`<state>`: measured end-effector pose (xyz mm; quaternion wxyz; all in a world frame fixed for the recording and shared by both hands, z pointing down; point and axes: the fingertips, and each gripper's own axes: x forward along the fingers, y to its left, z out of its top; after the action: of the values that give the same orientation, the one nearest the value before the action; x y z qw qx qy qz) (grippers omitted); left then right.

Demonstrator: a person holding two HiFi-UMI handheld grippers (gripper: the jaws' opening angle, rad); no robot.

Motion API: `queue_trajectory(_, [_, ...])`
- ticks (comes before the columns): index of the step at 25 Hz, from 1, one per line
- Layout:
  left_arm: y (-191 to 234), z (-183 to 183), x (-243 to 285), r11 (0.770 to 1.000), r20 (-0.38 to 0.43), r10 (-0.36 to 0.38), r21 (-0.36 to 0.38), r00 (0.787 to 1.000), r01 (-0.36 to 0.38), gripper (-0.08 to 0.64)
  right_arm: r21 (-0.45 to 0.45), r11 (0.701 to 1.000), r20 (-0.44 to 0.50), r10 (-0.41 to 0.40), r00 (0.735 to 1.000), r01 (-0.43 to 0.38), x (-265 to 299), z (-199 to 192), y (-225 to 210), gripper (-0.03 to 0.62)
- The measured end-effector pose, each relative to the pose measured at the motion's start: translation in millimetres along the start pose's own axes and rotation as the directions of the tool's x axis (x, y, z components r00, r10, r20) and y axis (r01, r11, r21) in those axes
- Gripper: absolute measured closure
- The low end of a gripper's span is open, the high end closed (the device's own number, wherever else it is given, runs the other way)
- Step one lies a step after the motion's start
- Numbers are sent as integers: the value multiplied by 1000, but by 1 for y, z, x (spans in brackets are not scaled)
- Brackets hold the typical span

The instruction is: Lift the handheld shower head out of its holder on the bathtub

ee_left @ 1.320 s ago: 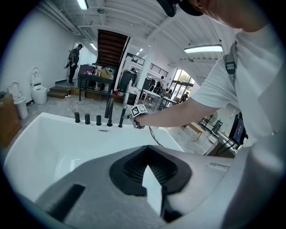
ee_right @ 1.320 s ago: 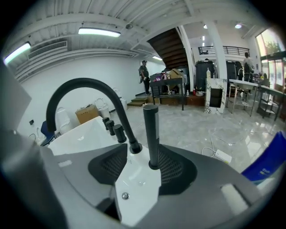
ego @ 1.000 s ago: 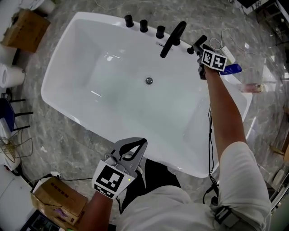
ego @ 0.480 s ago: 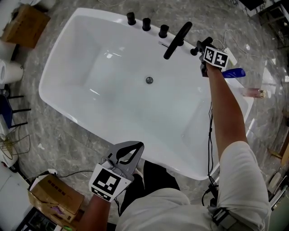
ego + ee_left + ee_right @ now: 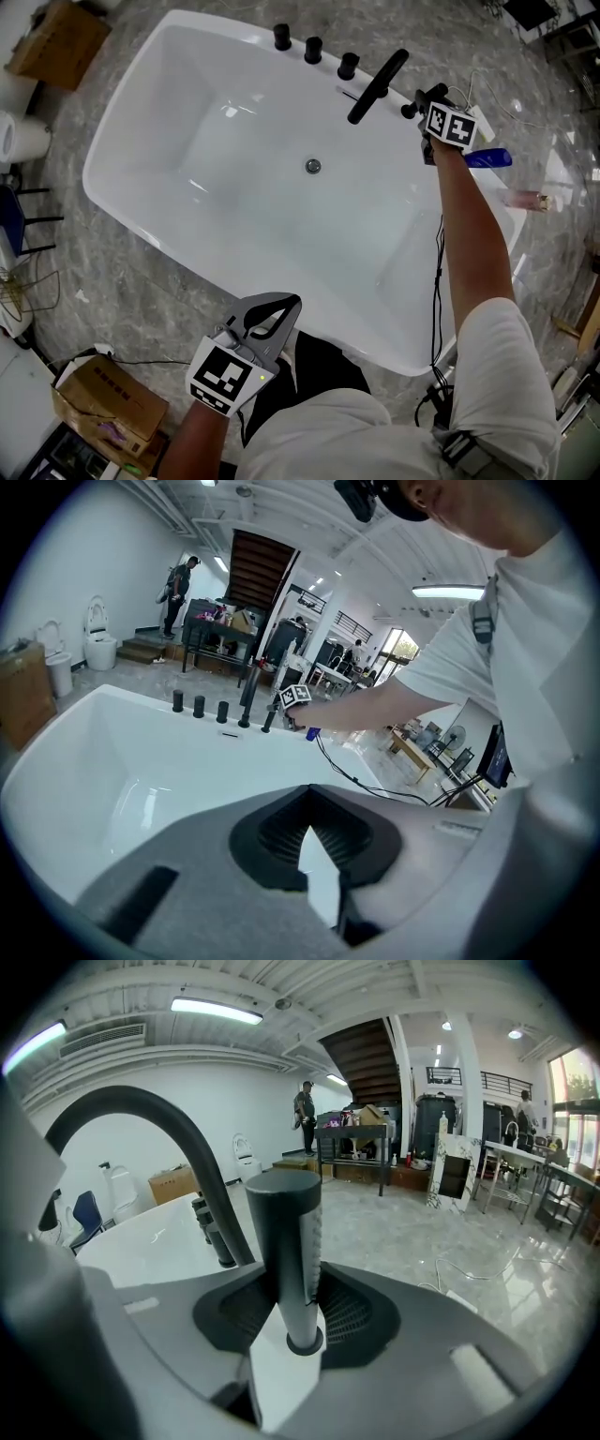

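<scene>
- Far left of the head view: a cardboard box (image 5: 56,42) in the upper left corner and a white roll (image 5: 23,141) under it. There's another box (image 5: 108,403) down in the lower left. All of it sits on grey marble floor (image 5: 122,291).
- The white bathtub (image 5: 150,202) lies slantwise across the middle, glossy inside, with the drain (image 5: 313,166) at the centre of the bottom.
- Lower centre: the left gripper (image 5: 292,302) hangs by the tub's near rim. Its jaw tips are together and nothing's in them.
- Along the top rim there are three black knobs (image 5: 312,49) in a row, then the curved black spout (image 5: 378,86) leaning over the basin.
- Just right of the spout, the handheld shower head (image 5: 415,99) stands upright in its holder (image 5: 305,1342) on the upper right rim.
- The right gripper (image 5: 424,111) is on it. The jaws are closing, and the right gripper view shows a pad against each side of the dark handle.
- Further right: a blue thing (image 5: 489,157) just beside that gripper and a pinkish bottle (image 5: 525,199) near the tub's right end. A black cable (image 5: 437,281) hangs along the arm.
- Room to move: there's a wide bare strip of floor between the tub's left rim and the boxes. The right side is more cluttered.
- The gripper views show a big white hall with a staircase (image 5: 366,1054). A person (image 5: 305,1110) stands by a dark table (image 5: 352,1143) well back.
</scene>
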<state>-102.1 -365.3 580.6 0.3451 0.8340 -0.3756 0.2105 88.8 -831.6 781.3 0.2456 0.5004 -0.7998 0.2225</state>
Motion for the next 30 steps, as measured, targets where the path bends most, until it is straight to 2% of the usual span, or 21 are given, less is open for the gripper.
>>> queue_trajectory(4, [-5,-6,-5,1000,-6,2,-5,1000,-3,554,-25,999,30,-22,999,23,-12,9,2,445])
queue_trajectory(8, [-11,-3,-15,1000,6,6,2,1000,-6,554,-43,999,42,-6,999,7,-23,18,10,445])
queue_trajectory(21, [-32,5,-65,999,55,34,32,998,-36,554,-84,996,88,-20,996,27,-80,64,31,445])
queue_trajectory(30, [-46,18,-92,995,93,32,89,995,-40,554,-129,992,133,7,991,10,-124,89,53,445])
